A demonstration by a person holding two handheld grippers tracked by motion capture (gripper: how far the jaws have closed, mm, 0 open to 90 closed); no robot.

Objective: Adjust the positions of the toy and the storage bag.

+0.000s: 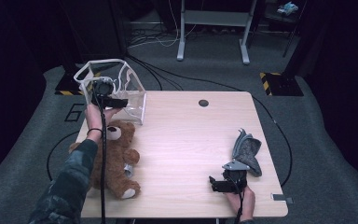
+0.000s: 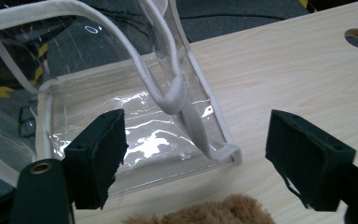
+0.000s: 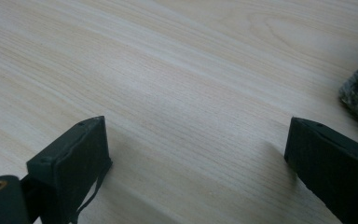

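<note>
From above, the left gripper (image 1: 119, 102) hangs at the clear bag (image 1: 129, 93) on the table's (image 1: 191, 140) far left corner, teddy bear (image 1: 114, 158) just behind it; right gripper (image 1: 216, 183) sits beside the grey cloth (image 1: 247, 151). Left gripper view: jaws spread, nothing pinched, bag's white strap (image 2: 170, 95) between them. Right gripper view: jaws wide over bare wood, cloth at the edge
</note>
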